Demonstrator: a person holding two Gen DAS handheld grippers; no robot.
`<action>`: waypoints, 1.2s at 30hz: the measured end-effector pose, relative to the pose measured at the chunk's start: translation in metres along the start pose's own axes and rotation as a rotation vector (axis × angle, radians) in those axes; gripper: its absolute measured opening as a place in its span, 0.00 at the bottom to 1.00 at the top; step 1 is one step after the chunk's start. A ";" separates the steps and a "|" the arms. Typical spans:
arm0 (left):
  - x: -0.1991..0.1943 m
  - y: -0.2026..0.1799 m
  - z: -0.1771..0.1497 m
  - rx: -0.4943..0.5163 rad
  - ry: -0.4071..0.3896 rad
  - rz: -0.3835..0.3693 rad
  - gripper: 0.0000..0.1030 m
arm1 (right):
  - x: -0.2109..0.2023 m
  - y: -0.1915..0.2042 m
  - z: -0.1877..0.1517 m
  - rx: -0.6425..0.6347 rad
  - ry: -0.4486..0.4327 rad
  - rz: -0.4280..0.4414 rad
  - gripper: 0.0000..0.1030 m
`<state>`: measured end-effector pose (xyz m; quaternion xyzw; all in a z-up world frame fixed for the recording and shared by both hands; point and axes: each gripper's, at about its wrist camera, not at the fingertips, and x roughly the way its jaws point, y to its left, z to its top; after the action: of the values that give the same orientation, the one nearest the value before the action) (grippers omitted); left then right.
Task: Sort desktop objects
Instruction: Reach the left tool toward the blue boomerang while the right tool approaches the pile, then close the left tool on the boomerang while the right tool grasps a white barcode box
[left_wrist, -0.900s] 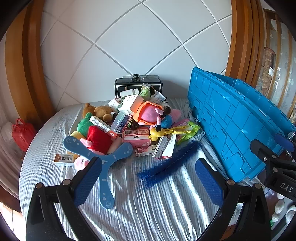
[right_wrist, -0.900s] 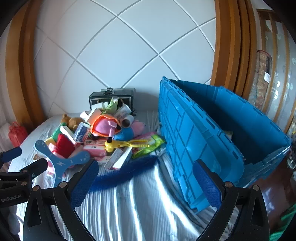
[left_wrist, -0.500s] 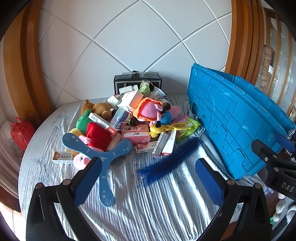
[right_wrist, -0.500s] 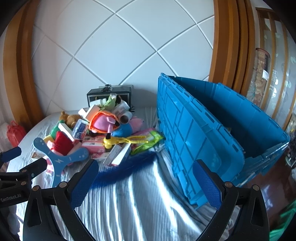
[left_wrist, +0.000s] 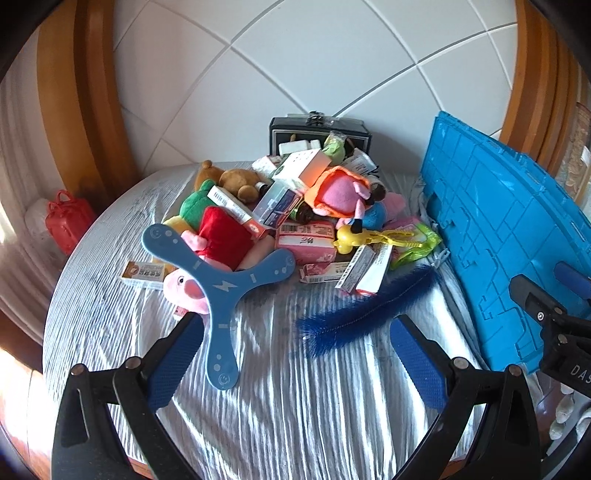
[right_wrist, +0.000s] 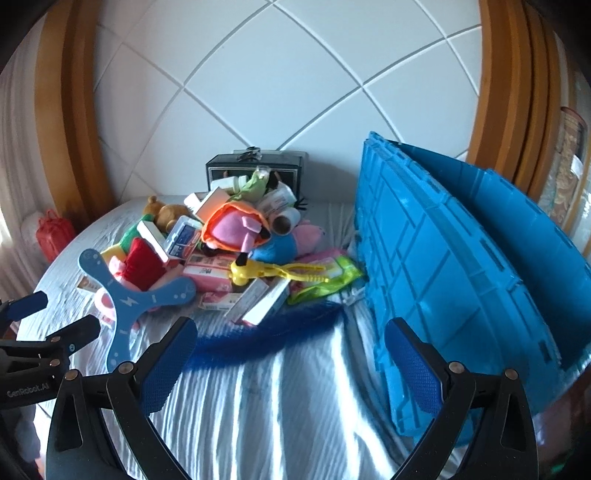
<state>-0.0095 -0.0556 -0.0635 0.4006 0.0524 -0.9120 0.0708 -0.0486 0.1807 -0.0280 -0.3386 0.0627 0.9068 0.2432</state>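
Observation:
A heap of plush toys, small boxes and tubes (left_wrist: 295, 218) (right_wrist: 229, 243) lies on a round table under a silvery striped cloth (left_wrist: 295, 398). A blue three-armed boomerang (left_wrist: 218, 288) (right_wrist: 129, 302) rests on the heap's near left edge. A fuzzy blue brush (left_wrist: 365, 310) (right_wrist: 266, 336) stretches across the cloth in front of the pile. A large blue crate (left_wrist: 509, 236) (right_wrist: 461, 280) stands at the right. My left gripper (left_wrist: 295, 358) is open, empty, above the cloth just short of the boomerang and brush. My right gripper (right_wrist: 291, 362) is open, empty, between brush and crate.
A black case (left_wrist: 319, 134) stands behind the heap against the white tiled wall. A red bag (left_wrist: 68, 221) sits off the table at the left. Curved wooden frames rise on both sides. The table edge runs close below both grippers.
Both views have drifted slightly: the heap and crate sit a little higher in the frames. Both grippers stay open and empty; nothing on the table moved.

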 end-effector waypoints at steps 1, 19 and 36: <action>0.006 0.003 -0.002 -0.020 0.017 0.022 0.99 | 0.007 0.000 0.001 -0.016 0.008 0.020 1.00; 0.135 0.077 -0.034 -0.138 0.218 0.358 1.00 | 0.149 0.004 -0.017 -0.037 0.259 0.182 1.00; 0.253 0.089 -0.039 -0.112 0.364 0.363 0.94 | 0.251 -0.013 -0.018 0.138 0.457 0.108 0.90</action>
<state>-0.1356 -0.1597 -0.2799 0.5562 0.0421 -0.7930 0.2450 -0.1955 0.2869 -0.2032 -0.5139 0.1959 0.8118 0.1963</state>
